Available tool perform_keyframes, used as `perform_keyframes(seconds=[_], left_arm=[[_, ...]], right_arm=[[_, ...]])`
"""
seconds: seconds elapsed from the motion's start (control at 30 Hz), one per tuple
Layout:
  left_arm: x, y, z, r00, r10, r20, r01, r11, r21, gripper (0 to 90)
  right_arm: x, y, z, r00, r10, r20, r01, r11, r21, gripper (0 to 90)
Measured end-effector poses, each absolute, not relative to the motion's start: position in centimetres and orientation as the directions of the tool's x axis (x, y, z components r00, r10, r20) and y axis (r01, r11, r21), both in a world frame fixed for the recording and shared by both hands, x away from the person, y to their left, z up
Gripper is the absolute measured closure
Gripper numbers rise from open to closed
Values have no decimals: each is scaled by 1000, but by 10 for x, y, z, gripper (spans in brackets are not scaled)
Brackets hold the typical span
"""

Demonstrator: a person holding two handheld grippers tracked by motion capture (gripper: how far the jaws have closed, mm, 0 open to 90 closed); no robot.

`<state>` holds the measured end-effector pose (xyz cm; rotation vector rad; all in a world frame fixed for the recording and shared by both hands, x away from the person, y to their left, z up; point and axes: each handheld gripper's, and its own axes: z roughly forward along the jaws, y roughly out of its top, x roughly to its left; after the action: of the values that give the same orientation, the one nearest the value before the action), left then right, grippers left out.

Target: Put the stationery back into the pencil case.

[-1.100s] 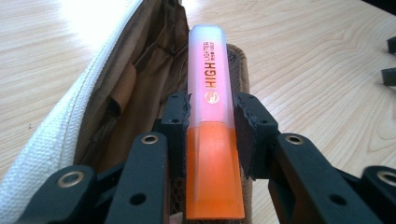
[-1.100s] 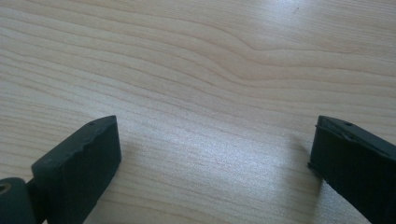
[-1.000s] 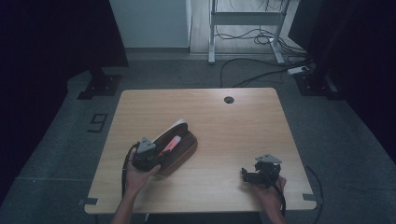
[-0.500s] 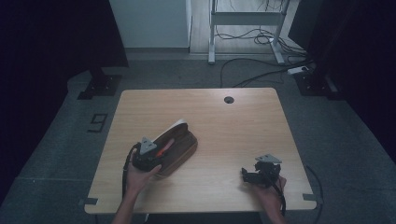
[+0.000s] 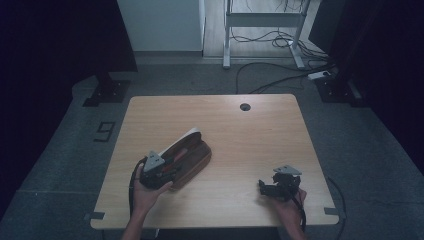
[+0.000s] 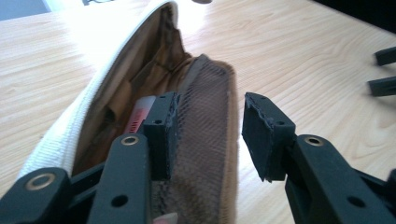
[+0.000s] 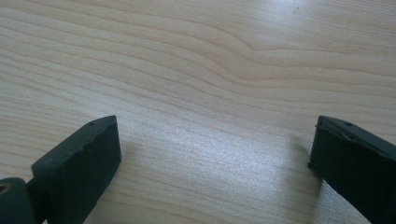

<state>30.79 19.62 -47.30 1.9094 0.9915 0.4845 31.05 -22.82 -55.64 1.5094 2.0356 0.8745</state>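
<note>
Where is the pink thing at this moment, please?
In the left gripper view, the pink thing lies inside the open pencil case, just behind one pad of the left hand-held gripper; in the high view, the case lies left of the table's centre.

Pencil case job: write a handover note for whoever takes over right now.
Left gripper: jaws have just been opening; one jaw inside the open pencil case, the mesh flap between the jaws but not pinched.
Right gripper: open, idle over bare table at the near right.
Done: a pink item lies inside the case.
Left: withdraw the left gripper; probably close the case.
</note>
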Motion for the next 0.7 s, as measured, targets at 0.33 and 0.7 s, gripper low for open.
perform_keyframes(seconds=[0.33,0.7], left_arm=[[291,197,-478,628,764,-149,465,-215,859,513],[269,205,-496,604,773,-194,510,-188,840,483]], right_arm=[[310,-228,-556,-295,956,11,665,197,720,15],[311,-228,-556,-294,956,12,665,196,721,15]])
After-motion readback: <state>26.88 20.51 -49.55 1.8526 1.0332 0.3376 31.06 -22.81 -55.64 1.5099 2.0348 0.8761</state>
